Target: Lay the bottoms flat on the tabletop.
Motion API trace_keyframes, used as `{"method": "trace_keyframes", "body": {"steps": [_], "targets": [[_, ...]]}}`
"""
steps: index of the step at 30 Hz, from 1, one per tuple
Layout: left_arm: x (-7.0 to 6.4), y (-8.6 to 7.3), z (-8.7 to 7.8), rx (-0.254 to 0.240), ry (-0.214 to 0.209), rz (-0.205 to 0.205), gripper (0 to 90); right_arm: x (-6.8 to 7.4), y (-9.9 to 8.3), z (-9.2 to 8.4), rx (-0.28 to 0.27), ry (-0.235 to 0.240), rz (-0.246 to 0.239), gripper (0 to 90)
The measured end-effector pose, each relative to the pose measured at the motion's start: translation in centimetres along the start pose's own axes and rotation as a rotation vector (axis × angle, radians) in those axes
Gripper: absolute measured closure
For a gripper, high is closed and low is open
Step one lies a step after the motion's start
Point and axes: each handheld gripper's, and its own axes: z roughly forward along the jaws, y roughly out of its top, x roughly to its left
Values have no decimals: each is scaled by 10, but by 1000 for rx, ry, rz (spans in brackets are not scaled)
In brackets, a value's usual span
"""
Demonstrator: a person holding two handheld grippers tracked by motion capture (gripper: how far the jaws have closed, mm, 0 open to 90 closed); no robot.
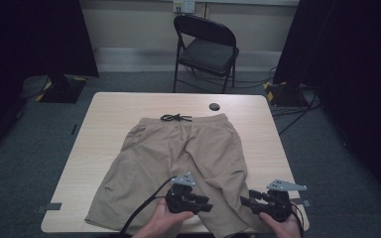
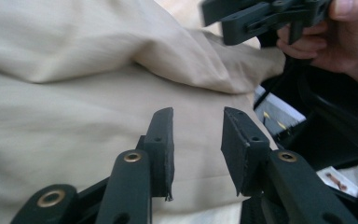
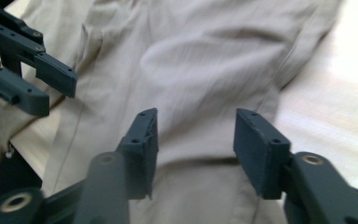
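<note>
Shorts (image 1: 178, 158) look light, soft, floppy; I'd pinch the hem just ahead of my left tool (image 1: 209, 205) and right tool (image 1: 245, 202), both part-open, holding nothing.

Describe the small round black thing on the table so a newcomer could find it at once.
Start at the wooden table and its far edge, toward the folding chair. Just beyond the shorts, right of their drawstring, sits the round black disc, alone on bare wood.
</note>
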Motion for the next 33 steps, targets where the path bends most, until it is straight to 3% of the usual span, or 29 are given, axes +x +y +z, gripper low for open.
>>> {"method": "trace_keyframes", "body": {"steps": [2, 6, 8, 11, 13, 14, 17, 18, 22, 24, 28, 30, 33], "targets": [[-5, -1, 9, 19, -7, 17, 608, 1, -5, 4, 14, -13, -11, 429], [-11, -6, 21, 58, -6, 44, 579, -5, -10, 3, 11, -55, 12, 391], [-11, -10, 23, 80, 19, 56, 578, -10, -12, 0, 10, -82, 23, 381], [-9, -15, 20, 68, 10, 50, 578, -15, -17, 0, 32, -89, 27, 396], [-9, -16, 17, 80, 11, 63, 579, -16, -21, 2, 49, -81, 23, 498], [-10, -17, 16, 82, 17, 67, 579, -14, -22, 2, 44, -94, 14, 592], [-10, -19, 12, 86, 18, 79, 584, -10, -18, 0, 14, -75, -6, 856], [-10, -20, 9, 88, 26, 81, 587, -11, -17, -1, 1, -66, -4, 891], [-9, -28, -1, 73, 39, 78, 600, -18, -9, -11, -58, -68, 31, 900], [-6, -30, -6, 76, 38, 76, 601, -22, -6, -16, -84, -36, 49, 900], [-5, -32, -10, 67, 33, 63, 602, -22, -4, -15, -70, -64, 47, 885], [-5, -33, -10, 63, 37, 63, 602, -26, -7, -14, -55, -109, 51, 826], [-3, -34, -12, 55, 38, 56, 610, -33, -15, -22, -68, -124, 74, 872]]}}
